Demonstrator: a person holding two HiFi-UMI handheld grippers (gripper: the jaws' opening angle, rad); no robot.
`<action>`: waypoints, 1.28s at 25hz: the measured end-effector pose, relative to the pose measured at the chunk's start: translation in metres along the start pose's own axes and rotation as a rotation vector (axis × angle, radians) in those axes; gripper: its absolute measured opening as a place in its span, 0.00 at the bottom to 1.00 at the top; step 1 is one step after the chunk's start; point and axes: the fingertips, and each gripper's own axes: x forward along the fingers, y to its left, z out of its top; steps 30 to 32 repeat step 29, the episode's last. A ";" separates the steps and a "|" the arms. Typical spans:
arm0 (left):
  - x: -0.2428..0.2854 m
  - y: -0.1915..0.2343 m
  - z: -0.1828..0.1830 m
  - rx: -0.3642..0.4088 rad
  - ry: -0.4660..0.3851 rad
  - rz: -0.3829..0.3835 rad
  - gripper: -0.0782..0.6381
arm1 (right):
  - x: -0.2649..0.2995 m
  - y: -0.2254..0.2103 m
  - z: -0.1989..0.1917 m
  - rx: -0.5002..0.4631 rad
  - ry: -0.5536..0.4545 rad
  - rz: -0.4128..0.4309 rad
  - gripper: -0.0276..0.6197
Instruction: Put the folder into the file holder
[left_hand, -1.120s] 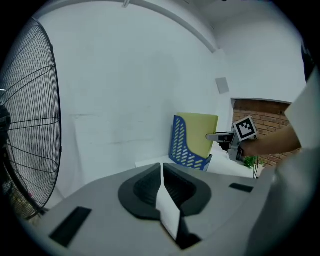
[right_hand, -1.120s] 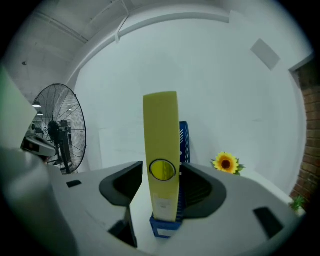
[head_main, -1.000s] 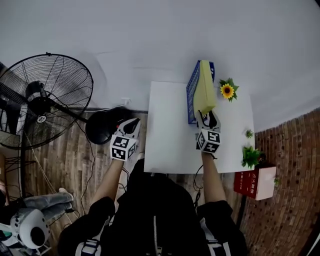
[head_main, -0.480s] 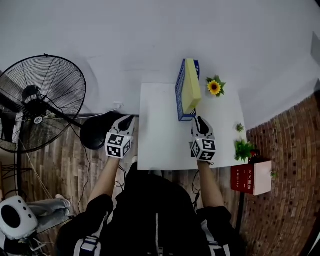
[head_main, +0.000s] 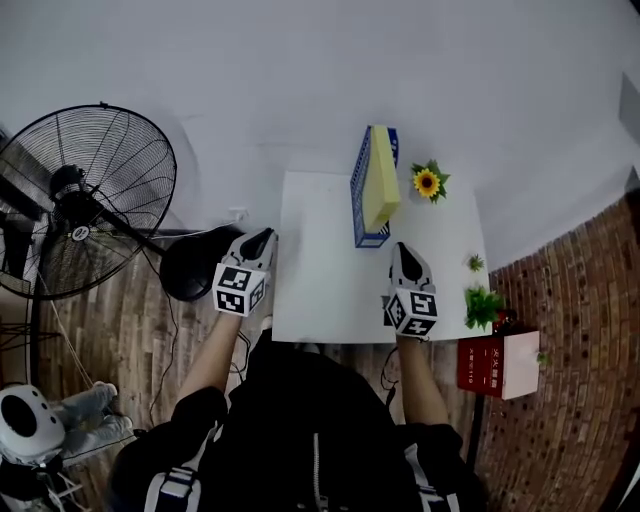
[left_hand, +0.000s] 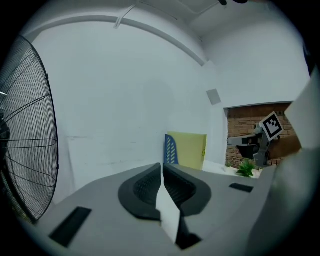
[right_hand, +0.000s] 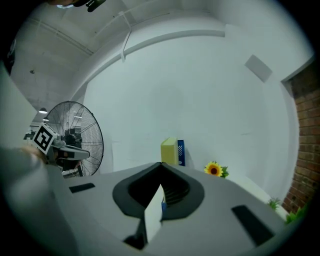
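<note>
Now both forearms reach up-frame: left gripper (head_main: 262, 240) left of the table (head_main: 320, 270), jaws together, empty; right gripper (head_main: 405, 252) centre-right, jaws just closed on nothing.

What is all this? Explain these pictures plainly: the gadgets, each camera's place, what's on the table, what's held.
A person holds a two-jaw gripper in each hand: left gripper, right gripper. The wide picture comes from a camera on the person's head, looking down. The other two come from cameras riding on the grippers, looking along their jaws. On the white table stands a blue file holder with the yellow folder in it, beside a sunflower. Both grippers are shut and empty; the right one's jaws have just closed on nothing.
</note>
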 end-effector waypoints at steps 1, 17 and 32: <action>0.000 -0.001 0.001 0.000 -0.006 -0.002 0.16 | 0.000 0.000 0.000 -0.004 0.000 0.003 0.05; -0.002 -0.006 0.004 -0.014 -0.033 -0.014 0.14 | 0.000 0.005 -0.012 -0.010 0.018 0.027 0.05; 0.001 -0.014 0.002 -0.012 -0.043 -0.072 0.14 | 0.006 0.011 -0.013 -0.008 0.020 0.033 0.05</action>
